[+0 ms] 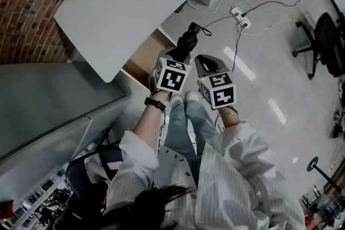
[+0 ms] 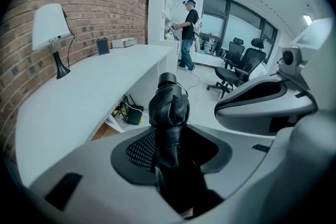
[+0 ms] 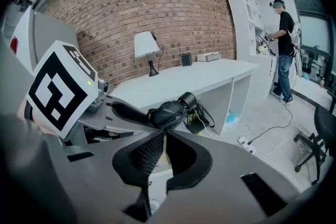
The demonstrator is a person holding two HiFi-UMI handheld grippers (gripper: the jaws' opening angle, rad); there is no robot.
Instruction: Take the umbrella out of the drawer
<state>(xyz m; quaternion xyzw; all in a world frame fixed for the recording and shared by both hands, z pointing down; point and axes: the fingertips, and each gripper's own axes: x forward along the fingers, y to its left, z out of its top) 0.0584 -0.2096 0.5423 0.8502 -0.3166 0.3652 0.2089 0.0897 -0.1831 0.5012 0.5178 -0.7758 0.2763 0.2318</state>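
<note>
- Head view: the left gripper [image 1: 177,57] has the black folded umbrella [image 1: 188,40] clamped in its jaws. The umbrella pokes out past the front edge of the white desk [image 1: 135,2], above the far corner of the open drawer [image 1: 146,57].
- The right gripper [image 1: 207,64] sits just beside it over the floor, carrying nothing.
- Left gripper view: the left gripper [image 2: 173,152] has both pads pinching the umbrella [image 2: 168,107], which stands up between them. The desk [image 2: 89,97] runs along the left with a lamp [image 2: 52,34] near its far edge by the brick wall. A person [image 2: 187,34] stands at the back near some office chairs [image 2: 236,65].
- Right gripper view: the right gripper [image 3: 163,152] has its jaws drawn together to a thin slit with nothing in it. Just beyond the tips, the umbrella [image 3: 168,113] lies in the other gripper's grip, in front of the desk [image 3: 178,81]. A power strip [image 3: 244,144] lies on the floor.
</note>
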